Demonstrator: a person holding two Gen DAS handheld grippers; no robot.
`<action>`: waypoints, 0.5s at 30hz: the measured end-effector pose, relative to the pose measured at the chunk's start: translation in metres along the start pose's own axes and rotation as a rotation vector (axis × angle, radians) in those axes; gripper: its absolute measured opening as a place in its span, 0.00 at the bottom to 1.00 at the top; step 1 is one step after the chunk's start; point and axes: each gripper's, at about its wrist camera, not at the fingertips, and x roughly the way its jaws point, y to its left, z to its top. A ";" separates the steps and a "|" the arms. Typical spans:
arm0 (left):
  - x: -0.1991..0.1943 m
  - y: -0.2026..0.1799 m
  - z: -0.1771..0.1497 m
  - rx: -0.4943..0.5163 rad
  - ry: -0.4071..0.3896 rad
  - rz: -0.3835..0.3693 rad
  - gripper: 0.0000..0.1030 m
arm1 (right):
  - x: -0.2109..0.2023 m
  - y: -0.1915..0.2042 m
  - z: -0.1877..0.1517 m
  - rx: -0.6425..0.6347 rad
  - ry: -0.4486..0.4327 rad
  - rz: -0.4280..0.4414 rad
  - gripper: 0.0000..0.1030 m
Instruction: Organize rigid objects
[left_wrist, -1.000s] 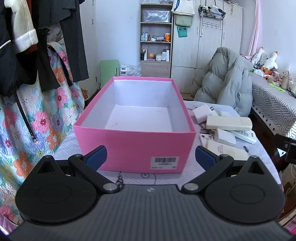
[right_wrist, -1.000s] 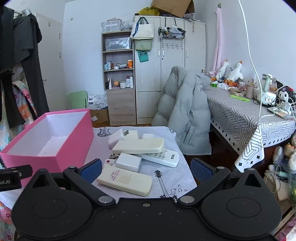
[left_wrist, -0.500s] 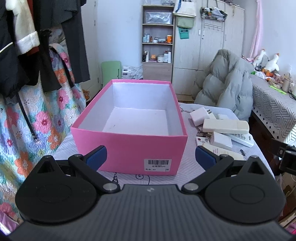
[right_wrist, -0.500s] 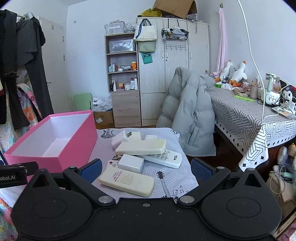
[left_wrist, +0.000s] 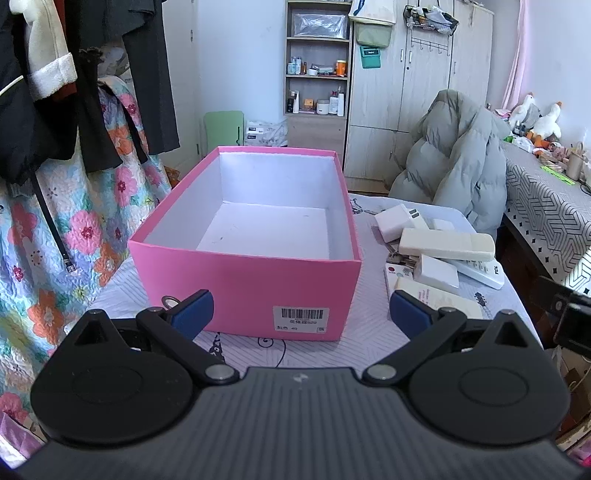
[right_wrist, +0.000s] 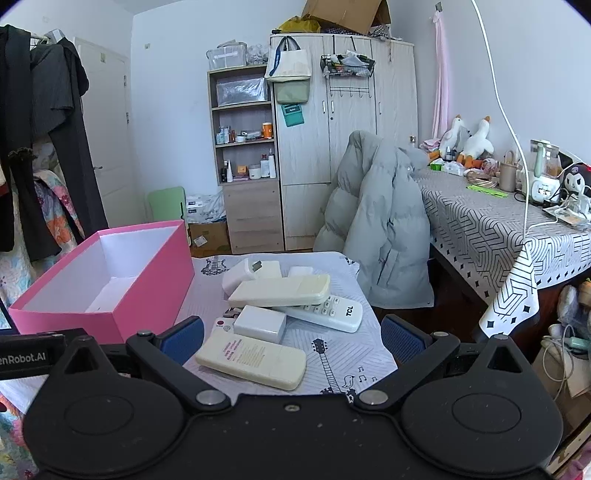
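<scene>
a: where am i in this job?

b: right at the start, i'd judge. the pink box (left_wrist: 243, 284) sits empty on the surface (right_wrist: 343, 354), and every rigid thing lies outside it in a loose pile just beside its right wall.

a: what's in the pile?

b: nearest my right gripper (right_wrist: 291, 334) is a cream remote (right_wrist: 251, 358) lying flat. behind it a white adapter block (right_wrist: 260, 323), touching a white tcl remote (right_wrist: 325, 314), with a second cream remote (right_wrist: 280, 291) resting across the top. at the back, a white charger (right_wrist: 240, 277) with its prongs showing.

a: and my grippers?

b: both spread wide, holding nothing. the left gripper (left_wrist: 301, 310) faces the short labelled end of the box, its fingers apart from the cardboard. the right one looks straight at the pile, with the near cream remote lying between its blue pads (right_wrist: 183, 339) in the view, though i can't tell how high above it i am.

a: next move?

b: i think the right gripper takes that near cream remote first: it's unstacked. it lies flat, so i'd need to come down across its narrow width and close on the long edges. then carry it left over the pink wall. the left may need to steady the box, since it looks light.
</scene>
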 end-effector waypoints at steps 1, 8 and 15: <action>0.000 -0.001 0.000 0.000 0.001 0.000 1.00 | 0.000 0.000 0.000 0.000 -0.001 0.001 1.00; 0.003 -0.005 -0.001 -0.003 0.009 0.002 1.00 | -0.001 -0.005 0.000 0.001 -0.015 0.004 1.00; 0.005 -0.006 -0.002 -0.007 0.009 0.007 1.00 | 0.000 -0.008 -0.002 -0.001 -0.025 0.024 1.00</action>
